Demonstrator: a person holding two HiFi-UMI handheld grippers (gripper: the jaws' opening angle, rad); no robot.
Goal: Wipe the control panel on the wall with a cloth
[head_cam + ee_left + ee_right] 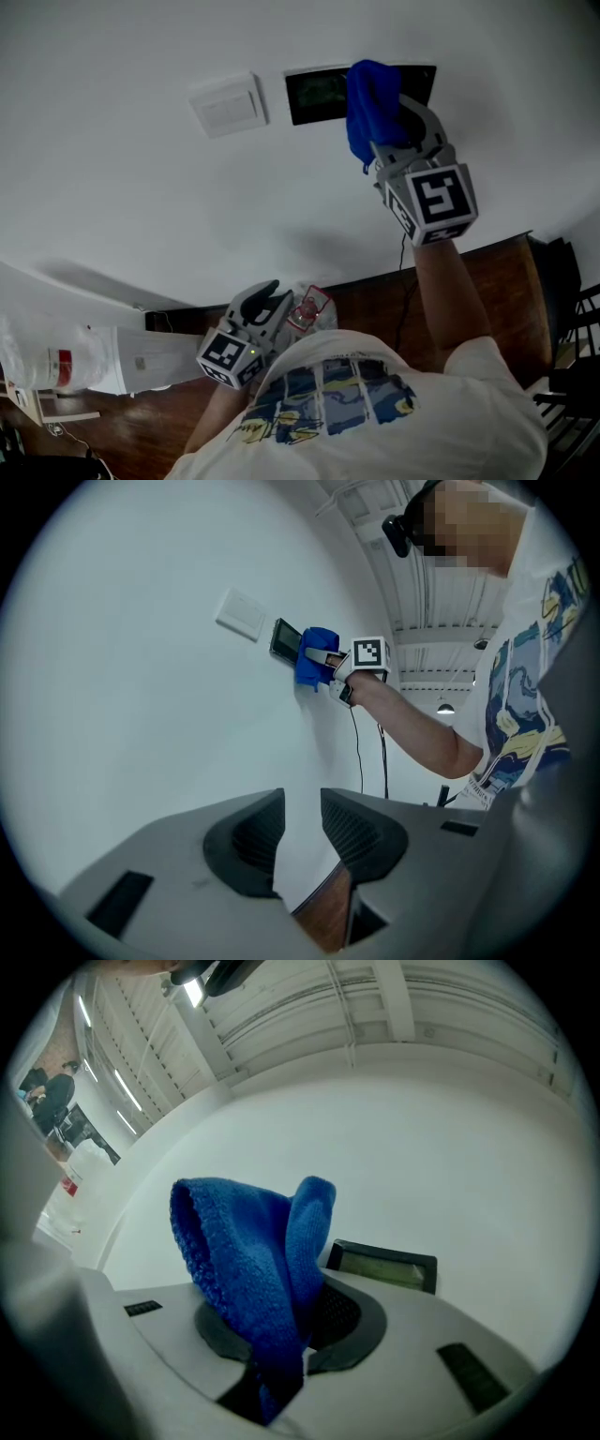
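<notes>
Two hand-held grippers in view. The right hand-held gripper (300, 1321) is clamped on a bunched blue terry cloth (370, 108) covering part of the dark rectangular control panel (314, 94). Bare white wall (141, 206) surrounds it, with a white switch plate (228, 105) just left. The left hand-held gripper (302, 832) hangs low, jaws slightly apart, empty.

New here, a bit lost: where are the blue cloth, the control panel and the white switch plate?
blue cloth (370, 98), head view, middle of the bunched fabric.
control panel (315, 94), head view, dark screen left of cloth.
white switch plate (228, 105), head view, plate's centre.
</notes>
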